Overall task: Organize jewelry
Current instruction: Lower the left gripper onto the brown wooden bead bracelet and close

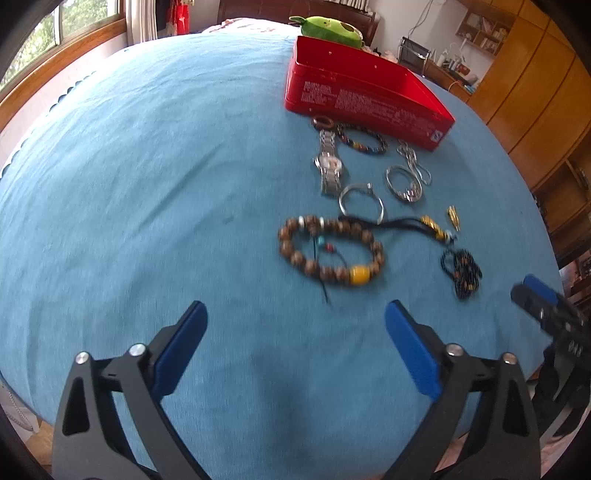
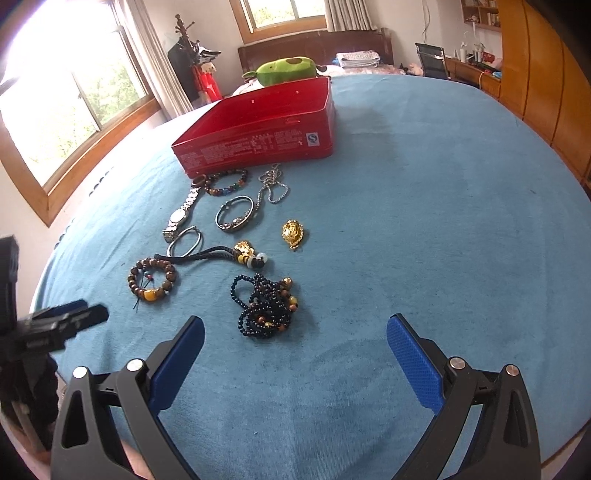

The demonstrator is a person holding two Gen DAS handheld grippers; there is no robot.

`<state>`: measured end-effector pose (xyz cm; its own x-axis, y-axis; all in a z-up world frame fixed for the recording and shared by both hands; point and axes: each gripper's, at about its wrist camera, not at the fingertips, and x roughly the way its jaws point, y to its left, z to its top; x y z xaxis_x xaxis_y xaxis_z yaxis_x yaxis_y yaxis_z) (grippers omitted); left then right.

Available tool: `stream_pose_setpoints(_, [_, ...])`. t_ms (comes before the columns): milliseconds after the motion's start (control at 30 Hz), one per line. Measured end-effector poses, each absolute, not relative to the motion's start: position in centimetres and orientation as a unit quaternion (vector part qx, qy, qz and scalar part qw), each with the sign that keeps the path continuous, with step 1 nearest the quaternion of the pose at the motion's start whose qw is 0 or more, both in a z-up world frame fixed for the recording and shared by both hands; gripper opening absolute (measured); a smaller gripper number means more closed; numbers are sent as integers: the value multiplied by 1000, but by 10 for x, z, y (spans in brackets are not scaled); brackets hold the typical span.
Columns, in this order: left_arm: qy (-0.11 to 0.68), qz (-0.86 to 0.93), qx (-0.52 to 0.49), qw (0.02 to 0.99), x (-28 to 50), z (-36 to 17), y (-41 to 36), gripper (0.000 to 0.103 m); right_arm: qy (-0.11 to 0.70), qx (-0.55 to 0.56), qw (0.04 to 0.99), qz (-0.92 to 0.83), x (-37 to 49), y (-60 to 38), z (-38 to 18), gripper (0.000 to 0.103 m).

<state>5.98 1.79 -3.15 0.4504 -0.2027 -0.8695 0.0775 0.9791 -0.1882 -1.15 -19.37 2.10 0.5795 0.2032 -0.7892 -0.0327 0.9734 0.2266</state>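
A: Jewelry lies spread on the blue cloth (image 1: 147, 184) of the counter, seen from the left wrist. What stands behind it?

B: A red tin (image 1: 364, 88), open at the top, with a green plush toy (image 1: 328, 29) beyond its far wall. Just in front of the tin lie a small brown ring (image 1: 322, 122), a bracelet of coloured beads (image 1: 364, 142) and a silver chain (image 1: 415, 166).

A: And nearer?

B: A wristwatch (image 1: 330, 166), a thin silver bangle (image 1: 362, 203), a second bangle (image 1: 402, 182) touching the chain, then a wooden bead bracelet (image 1: 330, 251) with one yellow bead. A black cord with gold charms (image 1: 417, 225) runs to its right, and a heap of dark beads (image 1: 461, 269) lies further right.

A: The left tongs (image 1: 295, 347)?

B: Wide apart, nothing between them, low over bare cloth just short of the wooden bracelet. The right tongs (image 1: 535, 295) show only at the right edge.

A: Now the right wrist view.

B: The same red tin (image 2: 258, 147) sits at the far end of the jewelry. A gold pendant (image 2: 293, 234) lies apart on the right. The dark bead heap (image 2: 267, 306) is nearest, just beyond the right tongs (image 2: 295, 354), which stand wide and empty. The left tongs (image 2: 79, 314) reach in from the left, near the wooden bead bracelet (image 2: 151, 280).
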Motion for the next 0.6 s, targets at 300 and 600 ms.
stream_pose_setpoints(300, [563, -86, -56, 820, 110, -47, 14, 62, 477, 124, 864, 103, 10, -196, 8, 84])
stream_pose_setpoints(600, [571, -97, -22, 815, 128, -58, -5, 52, 502, 131, 846, 119, 31, -200, -4, 68])
